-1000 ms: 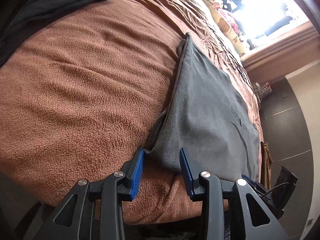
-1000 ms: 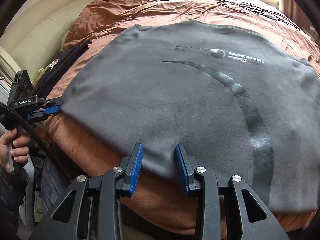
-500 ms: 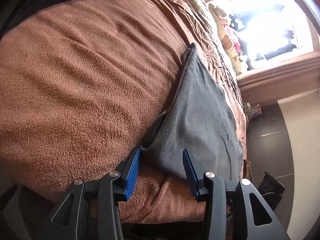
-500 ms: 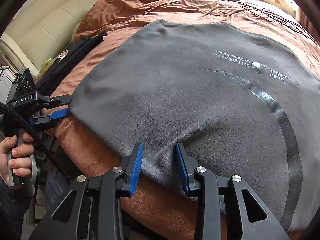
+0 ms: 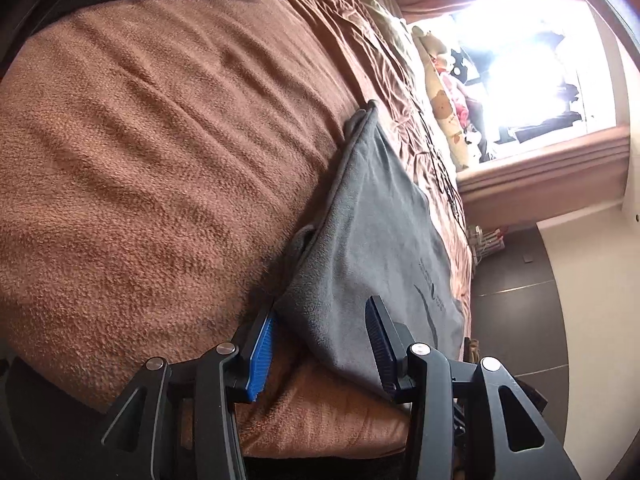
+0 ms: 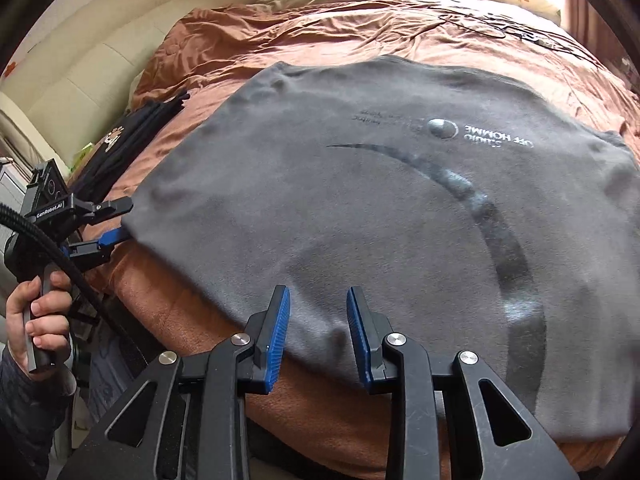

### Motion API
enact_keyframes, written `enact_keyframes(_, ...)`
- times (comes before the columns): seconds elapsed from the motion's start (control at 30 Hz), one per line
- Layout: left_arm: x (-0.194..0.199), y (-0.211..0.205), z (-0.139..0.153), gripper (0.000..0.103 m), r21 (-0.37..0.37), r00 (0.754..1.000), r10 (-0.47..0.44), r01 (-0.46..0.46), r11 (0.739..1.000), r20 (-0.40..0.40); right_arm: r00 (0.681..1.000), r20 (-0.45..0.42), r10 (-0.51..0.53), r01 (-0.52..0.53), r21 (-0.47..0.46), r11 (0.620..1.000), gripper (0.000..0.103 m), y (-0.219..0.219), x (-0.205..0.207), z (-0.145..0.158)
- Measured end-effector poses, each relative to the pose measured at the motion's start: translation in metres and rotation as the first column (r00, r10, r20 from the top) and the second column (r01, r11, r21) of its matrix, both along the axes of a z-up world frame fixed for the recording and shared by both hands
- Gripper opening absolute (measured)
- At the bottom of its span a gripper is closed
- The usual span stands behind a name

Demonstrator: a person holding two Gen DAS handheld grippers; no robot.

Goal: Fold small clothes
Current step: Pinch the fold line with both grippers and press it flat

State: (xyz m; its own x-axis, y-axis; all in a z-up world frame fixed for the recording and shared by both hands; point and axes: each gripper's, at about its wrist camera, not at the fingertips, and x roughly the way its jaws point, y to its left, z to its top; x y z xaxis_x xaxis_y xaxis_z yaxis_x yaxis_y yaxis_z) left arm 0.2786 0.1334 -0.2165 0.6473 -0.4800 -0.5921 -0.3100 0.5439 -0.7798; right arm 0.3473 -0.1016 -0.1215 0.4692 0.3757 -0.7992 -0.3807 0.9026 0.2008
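Lying flat on the brown blanket (image 6: 320, 40), the grey T-shirt (image 6: 360, 208) reaches the bed's near edge. Left gripper (image 5: 320, 336) straddles the shirt's near corner, jaws having widened, pads apart from the cloth. Right gripper (image 6: 318, 320) sits over the shirt's near hem, jaws just narrowing, cloth between, not yet pinched. Black garment (image 6: 132, 140) lies beyond the shirt's left side.

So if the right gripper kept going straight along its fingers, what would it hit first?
Most likely the near hem of the grey T-shirt, which already lies between the open fingers of the right gripper, with the brown blanket directly beneath.
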Motion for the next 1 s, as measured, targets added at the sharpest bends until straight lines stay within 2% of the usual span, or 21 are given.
enact_keyframes(0.13, 0.005, -0.012, -0.003, 0.045, 0.045, 1.0, -0.022, 0.023, 0.999, -0.021, 0.999, -0.026, -0.036, 0.036, -0.013, 0.999, 0.022, -0.003, 0.003, -0.006)
enact_keyframes(0.3, 0.012, -0.007, -0.005, 0.042, 0.079, 0.999, 0.034, -0.032, 0.996, -0.025, 0.998, -0.032, -0.048, 0.047, -0.024, 0.999, 0.017, 0.003, 0.013, -0.009)
enact_keyframes(0.43, 0.015, -0.003, -0.007, 0.023, 0.108, 0.996, 0.073, -0.067, 0.992, -0.047, 0.997, -0.016, -0.073, 0.073, -0.042, 0.996, 0.015, 0.005, 0.026, -0.007)
enact_keyframes(0.47, 0.014, -0.002, -0.009, 0.018, 0.108, 0.995, 0.084, -0.078, 0.991, -0.054, 0.997, -0.014, -0.082, 0.081, -0.045, 0.996, 0.015, 0.004, 0.03, -0.007)
enact_keyframes(0.57, 0.01, 0.003, -0.012, 0.015, 0.085, 0.993, 0.107, -0.103, 0.991, -0.046, 0.994, -0.016, -0.106, 0.105, -0.05, 0.993, 0.015, 0.004, 0.045, -0.007)
enact_keyframes(1.0, -0.016, 0.003, -0.019, 0.013, 0.046, 0.975, 0.215, -0.213, 0.976, -0.046, 0.986, -0.037, -0.16, 0.159, -0.044, 0.986, 0.015, 0.003, 0.133, -0.006)
